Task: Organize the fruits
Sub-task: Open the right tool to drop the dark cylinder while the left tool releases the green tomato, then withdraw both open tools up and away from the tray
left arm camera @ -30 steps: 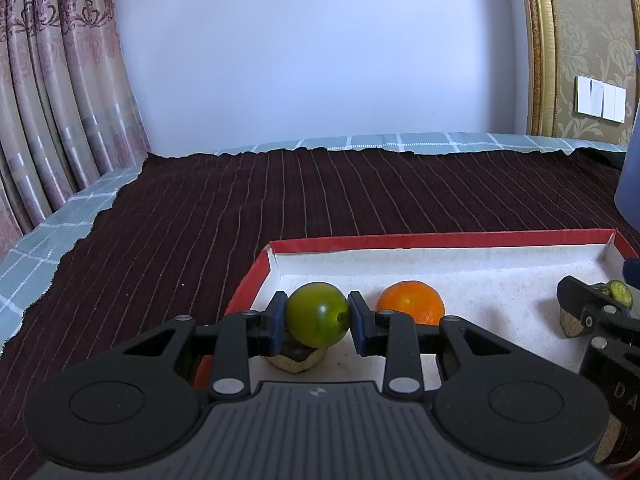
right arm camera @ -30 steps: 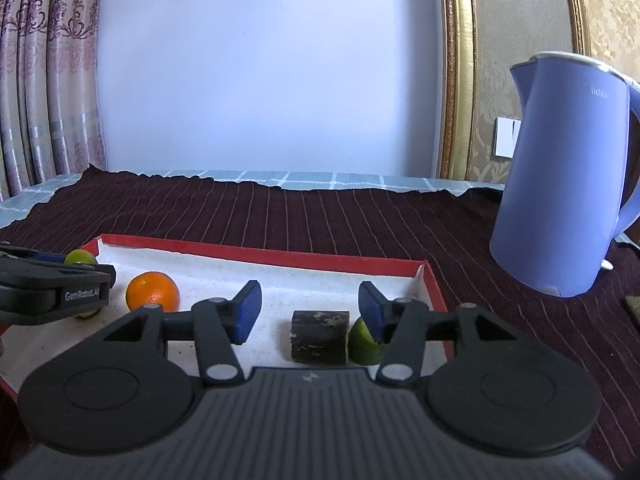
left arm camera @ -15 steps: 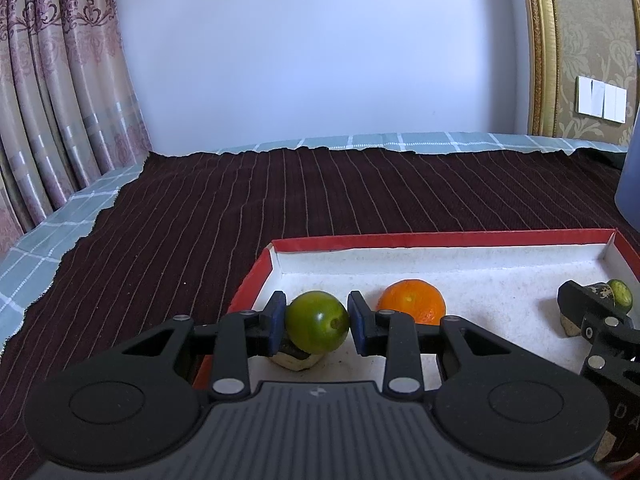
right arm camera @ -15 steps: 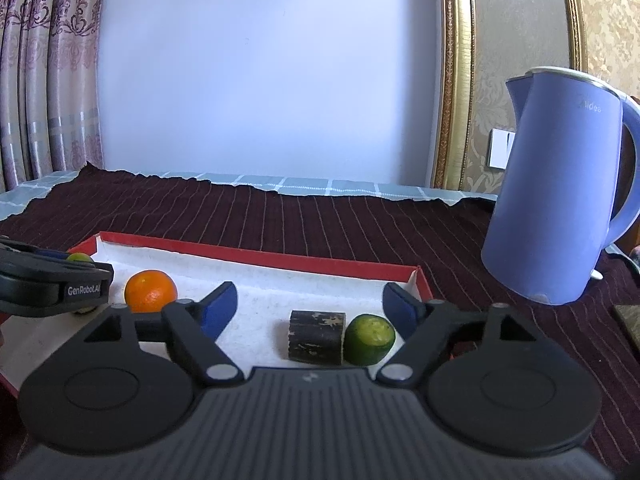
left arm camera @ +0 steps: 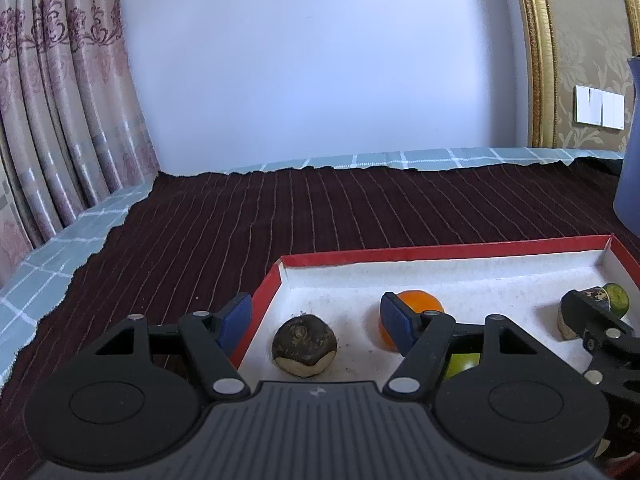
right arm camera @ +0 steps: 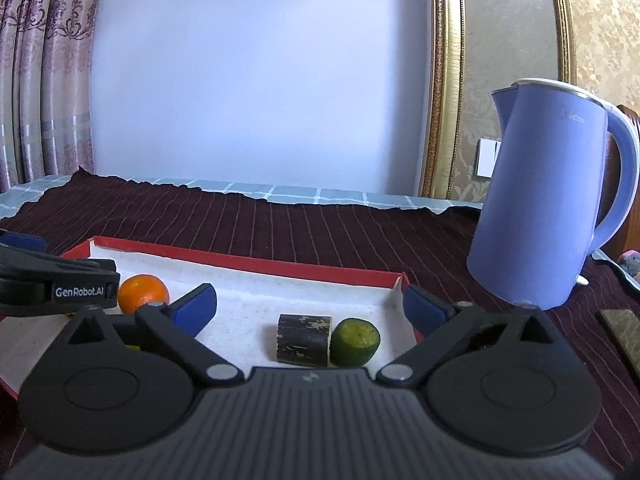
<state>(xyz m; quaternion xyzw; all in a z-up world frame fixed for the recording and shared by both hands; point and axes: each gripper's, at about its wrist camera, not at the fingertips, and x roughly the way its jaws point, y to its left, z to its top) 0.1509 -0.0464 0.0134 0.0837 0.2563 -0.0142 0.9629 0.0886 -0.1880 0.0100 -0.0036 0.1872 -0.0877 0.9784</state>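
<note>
A red-rimmed white tray [left arm camera: 440, 249] holds the fruits. My left gripper [left arm camera: 316, 316] is open and empty above a dark round water chestnut [left arm camera: 304, 346]. An orange [left arm camera: 418, 304] lies behind its right finger, and a green fruit [left arm camera: 464, 363] peeks out under that finger. My right gripper [right arm camera: 310, 306] is wide open and empty over a dark cut cylinder piece [right arm camera: 304, 340] and a small green lime [right arm camera: 355, 342] beside it. The orange [right arm camera: 143, 293] and the left gripper [right arm camera: 60, 286] show at the left of the right wrist view.
A blue electric kettle [right arm camera: 548, 196] stands on the dark striped cloth [left arm camera: 280, 216] to the right of the tray [right arm camera: 248, 262]. Curtains hang at the left. A flat dark object [right arm camera: 622, 330] lies at the far right.
My left gripper opened and let go of the green fruit, which now lies under its right finger; the water chestnut is uncovered. My right gripper opened wider and rose slightly.
</note>
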